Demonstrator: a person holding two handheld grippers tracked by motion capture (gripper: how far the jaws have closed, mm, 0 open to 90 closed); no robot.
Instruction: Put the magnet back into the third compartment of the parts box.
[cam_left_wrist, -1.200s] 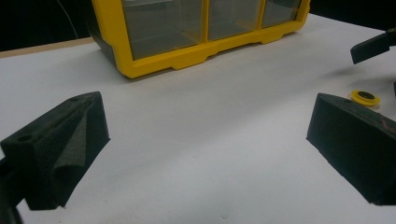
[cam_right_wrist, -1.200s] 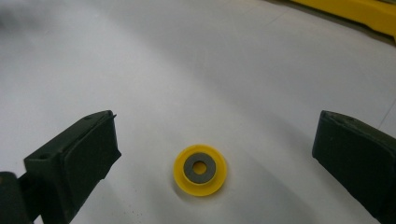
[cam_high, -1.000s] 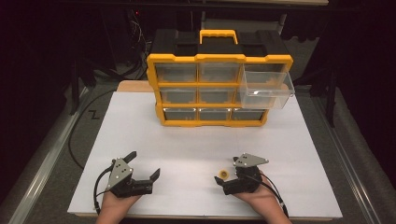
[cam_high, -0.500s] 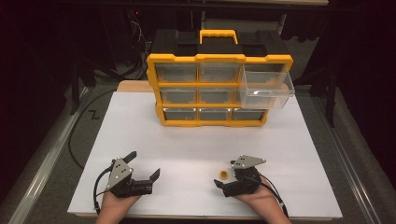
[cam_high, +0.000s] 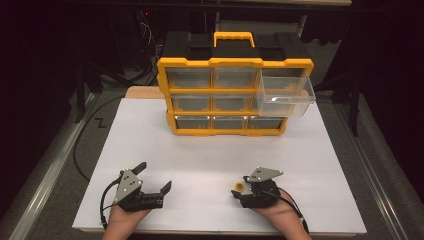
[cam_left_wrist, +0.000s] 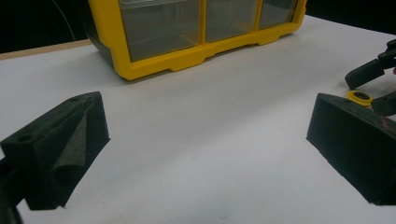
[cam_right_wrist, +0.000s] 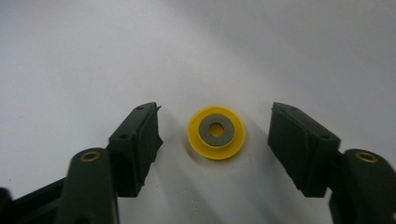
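Fingers of the right gripper stand parted either side of the yellow ring, not touching it, on the white table; left gripper spread wide, holding nothing.

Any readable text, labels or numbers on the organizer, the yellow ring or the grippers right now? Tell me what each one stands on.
None can be read.
Drawer organizer: no label or brand legible on its yellow frame, black top or clear drawers.
Yellow ring: plain yellow with a grey centre, no marking.
Right gripper and left gripper: black jaws unmarked.
White board: blank.
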